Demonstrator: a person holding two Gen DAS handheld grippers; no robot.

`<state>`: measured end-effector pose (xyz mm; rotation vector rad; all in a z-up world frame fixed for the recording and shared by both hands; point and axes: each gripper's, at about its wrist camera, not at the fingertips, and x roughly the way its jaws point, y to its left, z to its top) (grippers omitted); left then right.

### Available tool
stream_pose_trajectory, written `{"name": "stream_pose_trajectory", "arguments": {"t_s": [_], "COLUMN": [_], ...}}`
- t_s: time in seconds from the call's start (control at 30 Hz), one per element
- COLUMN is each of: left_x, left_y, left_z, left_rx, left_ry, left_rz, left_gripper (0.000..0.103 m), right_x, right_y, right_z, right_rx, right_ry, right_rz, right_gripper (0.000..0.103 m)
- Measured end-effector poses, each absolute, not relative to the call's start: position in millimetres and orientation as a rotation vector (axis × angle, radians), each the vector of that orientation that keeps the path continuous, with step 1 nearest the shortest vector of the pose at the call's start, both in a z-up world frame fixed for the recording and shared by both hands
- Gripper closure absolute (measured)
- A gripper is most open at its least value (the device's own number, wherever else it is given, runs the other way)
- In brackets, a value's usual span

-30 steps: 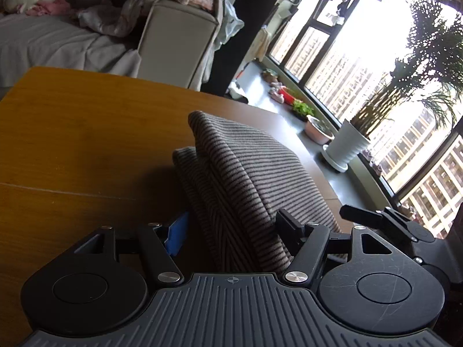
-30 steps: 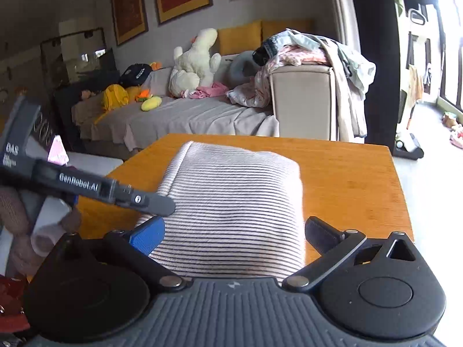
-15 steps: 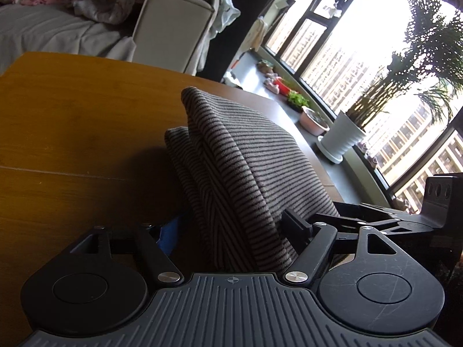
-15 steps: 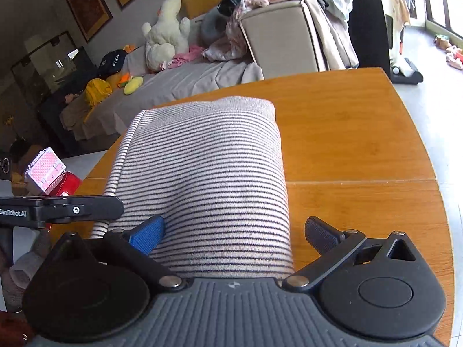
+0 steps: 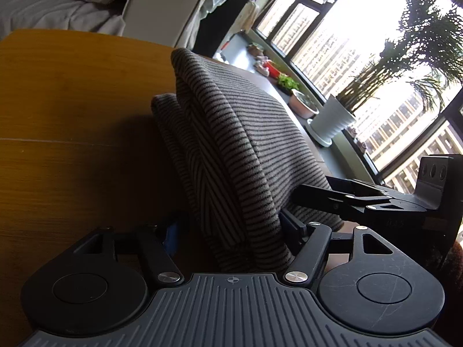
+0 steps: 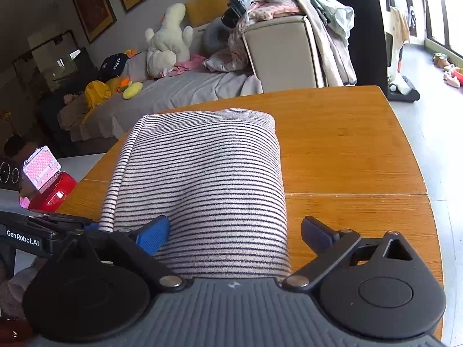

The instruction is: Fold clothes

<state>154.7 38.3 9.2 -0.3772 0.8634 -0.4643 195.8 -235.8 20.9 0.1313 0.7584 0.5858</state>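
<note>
Right wrist view: folded striped knit garment (image 6: 202, 179), soft and ribbed, lies on smooth wooden table (image 6: 347, 144). Right gripper (image 6: 234, 232) jaws closing, straddling it, 3 o'clock pad clear. Left gripper (image 5: 228, 231) closing, pads against fabric.

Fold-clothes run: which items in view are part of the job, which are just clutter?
Job:
- striped garment, folded on the wooden table
- left tongs, closing around it
- right tongs, closing around it

Clutter:
- plush toy
- clothes heap on sofa arm
- potted plant
- pink case
</note>
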Motion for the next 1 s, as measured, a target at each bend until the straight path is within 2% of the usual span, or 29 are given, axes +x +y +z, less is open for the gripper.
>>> {"name": "stream_pose_trajectory", "arguments": {"t_s": [0.13, 0.3, 1.0], "left_x": [155.0, 159.9, 201.7], "left_y": [39.4, 54.1, 191.8], "left_z": [5.9, 0.7, 8.3], "left_rx": [-0.379, -0.400, -0.444], "left_ry": [0.861, 0.847, 0.750], "left_rz": [-0.484, -0.474, -0.198], "left_gripper": [0.041, 0.041, 0.041], "right_x": [203.6, 216.4, 328.2], "right_y": [-232.0, -213.3, -40.8], "right_z": [11.7, 10.4, 5.6], "right_rx": [0.190, 0.192, 0.114], "right_ry": [0.805, 0.809, 0.788], "right_rz": [0.621, 0.644, 0.840], "right_gripper": [0.013, 0.013, 0.013]}}
